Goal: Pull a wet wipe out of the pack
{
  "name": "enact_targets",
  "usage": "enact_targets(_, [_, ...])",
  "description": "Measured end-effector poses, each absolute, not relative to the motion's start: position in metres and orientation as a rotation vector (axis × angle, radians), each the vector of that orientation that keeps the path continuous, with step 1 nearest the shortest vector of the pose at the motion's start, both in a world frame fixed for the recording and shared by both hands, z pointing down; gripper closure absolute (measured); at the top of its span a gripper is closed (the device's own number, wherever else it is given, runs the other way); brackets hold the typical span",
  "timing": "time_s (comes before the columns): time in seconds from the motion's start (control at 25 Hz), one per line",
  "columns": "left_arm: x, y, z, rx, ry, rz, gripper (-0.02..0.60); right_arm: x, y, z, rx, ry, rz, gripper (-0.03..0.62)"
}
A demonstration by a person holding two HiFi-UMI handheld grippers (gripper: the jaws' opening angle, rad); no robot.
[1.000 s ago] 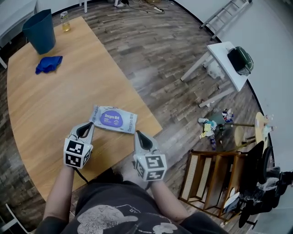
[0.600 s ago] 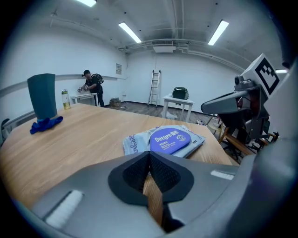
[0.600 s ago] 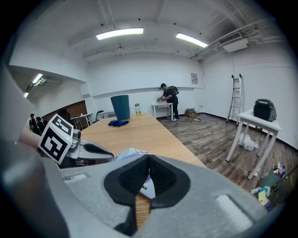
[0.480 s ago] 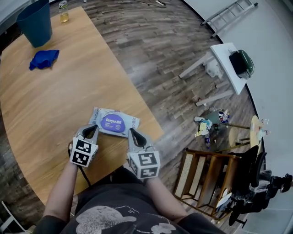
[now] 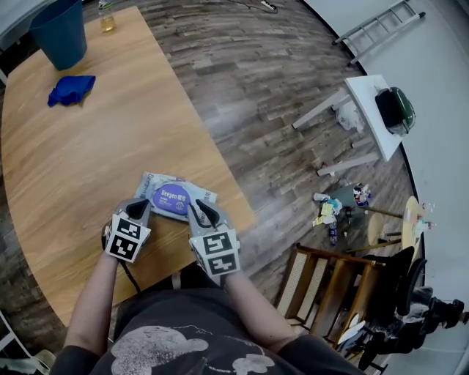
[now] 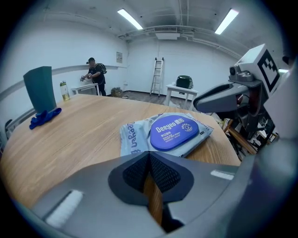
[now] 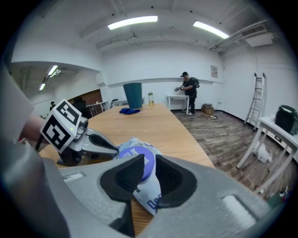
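The wet wipe pack (image 5: 173, 196), pale grey-blue with a purple oval lid, lies flat near the table's front right edge. Its lid is closed and no wipe shows. My left gripper (image 5: 138, 208) is shut and empty, its tip just short of the pack's left end; the pack (image 6: 174, 132) lies ahead of its closed jaws (image 6: 149, 160). My right gripper (image 5: 201, 212) reaches over the pack's near right part. Its jaws (image 7: 150, 160) have just been opening and stand a small gap apart, with nothing between them; the pack (image 7: 150, 196) shows just beyond.
A blue bin (image 5: 62, 33), a small bottle (image 5: 108, 19) and a crumpled blue cloth (image 5: 71, 89) sit at the table's far end. The table edge (image 5: 238, 198) runs close to the pack's right. A wooden chair (image 5: 330, 293) and floor clutter lie right. A person (image 7: 188, 90) stands far off.
Both grippers have come down toward the pack. The right one has shifted left, onto the pack's near right part. The left one now sits at the pack's left end.
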State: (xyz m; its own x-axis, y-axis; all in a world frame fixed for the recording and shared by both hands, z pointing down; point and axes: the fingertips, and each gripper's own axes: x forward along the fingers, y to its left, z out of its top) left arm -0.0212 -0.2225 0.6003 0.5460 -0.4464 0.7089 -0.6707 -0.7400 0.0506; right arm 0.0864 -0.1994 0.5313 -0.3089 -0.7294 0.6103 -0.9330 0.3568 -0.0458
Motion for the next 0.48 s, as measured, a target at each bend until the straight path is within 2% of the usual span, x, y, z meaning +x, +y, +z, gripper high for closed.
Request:
enact_targets(0.08, [-0.021, -0.223, 0.6, 2.46, -0.914, 1.003, 0.565, 0.079, -0.202, 0.54, 1.322, -2.134, 0.493, 0.502])
enact_targets(0.2, [-0.021, -0.223, 0.6, 2.445, -0.91, 1.007, 0.564, 0.064, -0.202, 0.557, 1.119, -2.124, 0.406, 0.376])
enact_targets(0.28, [-0.02, -0.224, 0.599, 2.444, -0.907, 1.009, 0.565, 0.055, -0.202, 0.565, 1.022, -2.114, 0.361, 0.327])
enact_targets(0.48, [-0.018, -0.223, 0.599, 2.44, -0.903, 1.011, 0.565, 0.048, -0.208, 0.58, 0.912, -2.056, 0.283, 0.301])
